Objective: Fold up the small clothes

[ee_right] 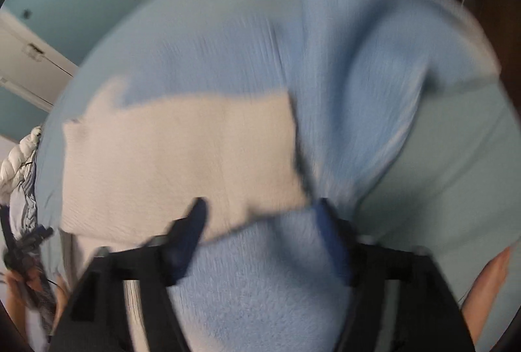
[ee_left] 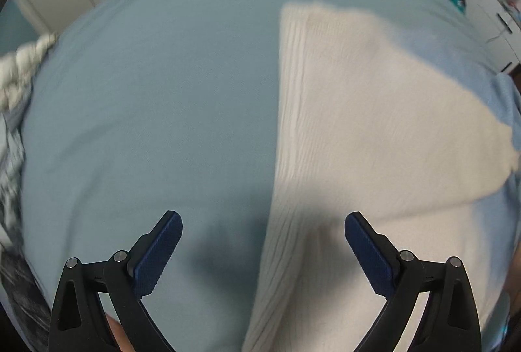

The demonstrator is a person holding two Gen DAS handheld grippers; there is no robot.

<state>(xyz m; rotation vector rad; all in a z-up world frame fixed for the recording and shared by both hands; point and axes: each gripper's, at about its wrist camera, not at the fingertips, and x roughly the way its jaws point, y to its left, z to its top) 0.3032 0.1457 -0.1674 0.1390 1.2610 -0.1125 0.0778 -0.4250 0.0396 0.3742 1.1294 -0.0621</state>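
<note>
Both grippers (ee_left: 263, 249) (ee_right: 260, 221) gape empty over white cloth (ee_left: 358, 111) and blue garment (ee_right: 342, 59).

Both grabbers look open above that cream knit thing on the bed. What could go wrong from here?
Two things, I'd guess. The cream garment lies partly over a light blue fleece cloth; a low pinch by the right gripper could catch both layers. And the left gripper hangs open over the garment's ribbed edge and the bare bedsheet, so closing there might bunch the sheet instead.

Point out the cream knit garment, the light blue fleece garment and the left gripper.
cream knit garment (ee_left: 358, 111), left wrist view, its flat middle
light blue fleece garment (ee_right: 342, 59), right wrist view, its upper spread
left gripper (ee_left: 263, 251), left wrist view, between fingertips
</note>
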